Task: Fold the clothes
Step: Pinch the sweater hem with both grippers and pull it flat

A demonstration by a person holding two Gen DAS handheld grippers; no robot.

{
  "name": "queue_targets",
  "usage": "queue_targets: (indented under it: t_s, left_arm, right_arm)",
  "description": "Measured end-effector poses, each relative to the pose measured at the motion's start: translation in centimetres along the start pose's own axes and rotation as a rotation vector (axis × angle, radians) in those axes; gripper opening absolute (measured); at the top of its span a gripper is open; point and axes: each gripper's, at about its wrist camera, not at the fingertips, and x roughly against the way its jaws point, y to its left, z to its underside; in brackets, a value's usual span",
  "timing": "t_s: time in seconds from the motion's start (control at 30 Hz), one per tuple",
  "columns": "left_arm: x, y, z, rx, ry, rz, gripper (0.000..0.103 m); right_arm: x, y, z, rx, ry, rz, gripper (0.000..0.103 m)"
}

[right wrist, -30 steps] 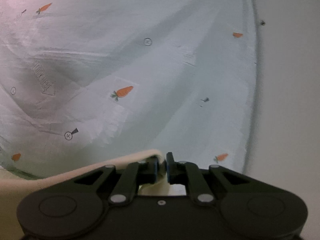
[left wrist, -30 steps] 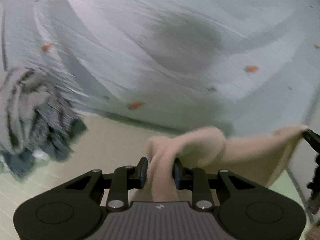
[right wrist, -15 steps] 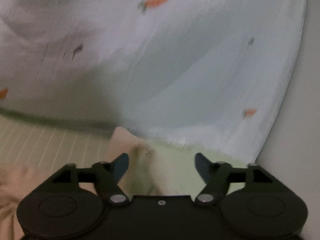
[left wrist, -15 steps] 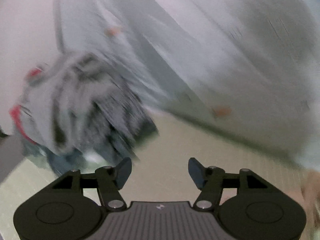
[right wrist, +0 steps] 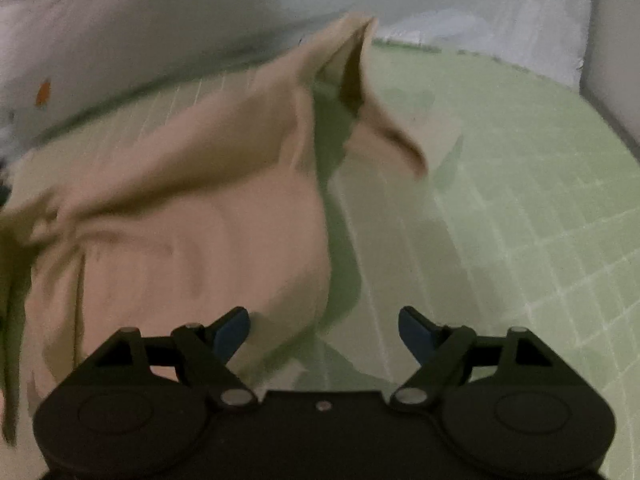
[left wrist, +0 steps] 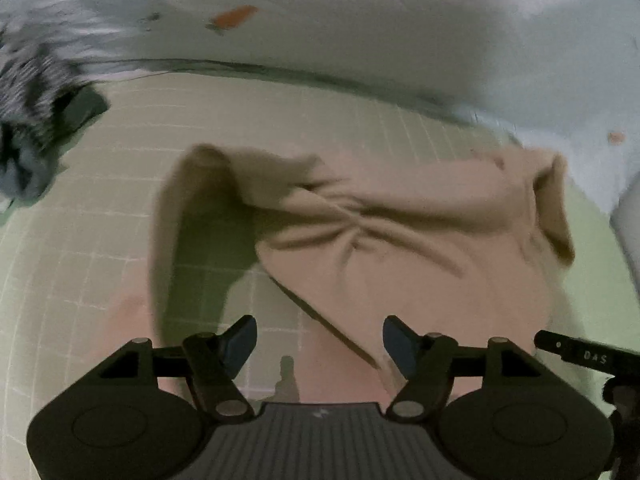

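While both hand-held grippers (left wrist: pixel 319 340) (right wrist: pixel 324 330) gape empty, beige garment (left wrist: pixel 400 240) lies rumpled on green mat (right wrist: pixel 520 200), right edge upturned.

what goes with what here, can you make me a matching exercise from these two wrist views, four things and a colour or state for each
Things:
1. beige garment
2. grid mat
3. carrot-print sheet
4. left gripper

Colour or state:
A. pale green with white lines
B. open, holding nothing
C. crumpled, one corner standing up
D. light fabric dotted with orange

Pairs: 1-C, 2-A, 3-D, 4-B
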Motion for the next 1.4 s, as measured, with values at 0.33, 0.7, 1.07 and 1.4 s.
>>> queue_targets:
  t_s: [0.33,0.7,1.07,1.4]
  left_arm:
    - [-2.2,-1.8,0.9,-0.068,0.128,-0.016,0.068]
    - [-3.4,-2.9,2.7,-0.170,0.192,0.000,0.013]
    - [-0.7,0.0,3.0,-0.024,0.100,-0.037,0.000]
    - [1.1,-3.2,4.2,-0.105,0.062,0.046,0.044]
  right_arm:
    - [0.4,1.7,1.9,0.143,0.067,-0.105,0.054]
    - [-0.5,3.7,2.5,0.205,0.067,-0.185,0.035]
    - [2.0,-0.1,3.7,0.104,0.019,-0.119,0.001]
    - [4.1,-2.5,5.2,0.048,-0.011,-0.055,0.003]
